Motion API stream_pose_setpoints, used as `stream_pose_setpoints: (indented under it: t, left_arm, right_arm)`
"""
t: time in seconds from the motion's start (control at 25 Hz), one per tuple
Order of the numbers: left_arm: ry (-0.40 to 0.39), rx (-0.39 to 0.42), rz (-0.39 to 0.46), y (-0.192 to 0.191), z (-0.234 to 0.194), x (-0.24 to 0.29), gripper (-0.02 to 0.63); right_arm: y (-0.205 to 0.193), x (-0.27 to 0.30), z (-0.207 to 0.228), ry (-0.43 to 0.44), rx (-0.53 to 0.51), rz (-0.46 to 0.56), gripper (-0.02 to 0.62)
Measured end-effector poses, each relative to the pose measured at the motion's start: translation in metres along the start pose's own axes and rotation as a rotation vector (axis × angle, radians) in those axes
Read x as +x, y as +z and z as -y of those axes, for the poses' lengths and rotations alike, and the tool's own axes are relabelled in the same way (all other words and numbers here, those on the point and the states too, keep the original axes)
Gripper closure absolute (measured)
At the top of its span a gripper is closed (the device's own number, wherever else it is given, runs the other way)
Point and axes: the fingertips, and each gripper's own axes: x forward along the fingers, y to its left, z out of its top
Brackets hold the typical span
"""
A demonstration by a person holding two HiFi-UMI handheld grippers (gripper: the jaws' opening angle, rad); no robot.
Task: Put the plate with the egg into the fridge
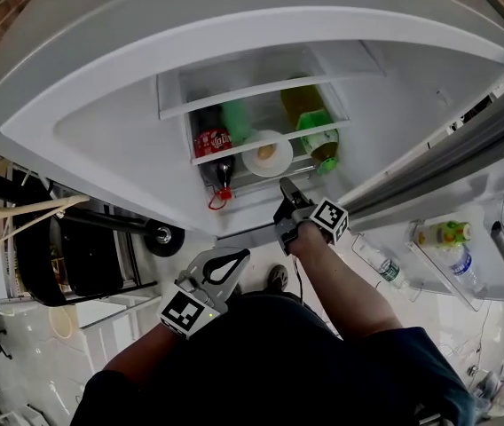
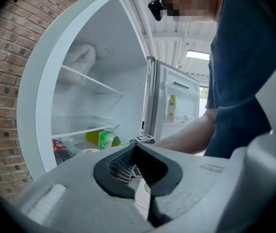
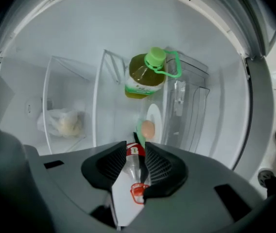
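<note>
The white plate (image 1: 254, 161) with the brown egg (image 1: 267, 153) lies on a shelf inside the open fridge (image 1: 101, 140), between a red-labelled soda bottle (image 1: 215, 160) and a yellow bottle with a green cap (image 1: 310, 118). My right gripper (image 1: 287, 190) is just outside the shelf's front edge, open and holding nothing. In the right gripper view the plate (image 3: 156, 114) and egg (image 3: 148, 129) lie beyond the gripper (image 3: 139, 152), apart from it, and the soda bottle (image 3: 132, 176) shows through the gap. My left gripper (image 1: 232, 261) hangs lower, near the person's body, shut and empty.
The fridge door (image 1: 465, 238) stands open at the right, with bottles (image 1: 443, 234) in its racks. A pale bag (image 3: 65, 123) sits on another shelf. A green container (image 1: 237, 121) stands behind the soda bottle. Dark racks (image 1: 66, 256) stand left of the fridge.
</note>
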Motion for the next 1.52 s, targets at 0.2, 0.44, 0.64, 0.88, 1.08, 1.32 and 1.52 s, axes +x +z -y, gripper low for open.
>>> stream_pose_setpoints:
  t: [0.2, 0.44, 0.64, 0.88, 1.08, 1.32, 1.52]
  left_arm:
    - [-0.037, 0.026, 0.014, 0.002, 0.002, 0.002, 0.601]
    - [-0.069, 0.022, 0.030, 0.006, 0.005, 0.001, 0.601]
    - [-0.097, 0.004, 0.033, 0.009, 0.008, 0.003, 0.601]
    - [-0.126, -0.003, 0.044, 0.015, 0.012, 0.004, 0.601]
    - [-0.130, -0.006, 0.045, 0.016, 0.015, 0.002, 0.601]
    - [-0.131, -0.006, 0.039, 0.015, 0.017, 0.003, 0.601]
    - [-0.127, -0.022, 0.044, 0.013, 0.017, 0.002, 0.601]
  right_arm:
    - [-0.021, -0.026, -0.050, 0.087, -0.163, -0.067, 0.472]
    - [-0.053, -0.063, -0.092, 0.147, -0.557, -0.164, 0.472]
    - [-0.083, -0.089, -0.115, 0.192, -0.835, -0.233, 0.494]
    - [-0.111, -0.116, -0.140, 0.254, -1.100, -0.274, 0.559]
    - [-0.125, -0.131, -0.148, 0.271, -1.253, -0.276, 0.578]
    - [-0.144, -0.140, -0.151, 0.312, -1.387, -0.296, 0.584]
    - [-0.147, -0.142, -0.147, 0.309, -1.405, -0.298, 0.586]
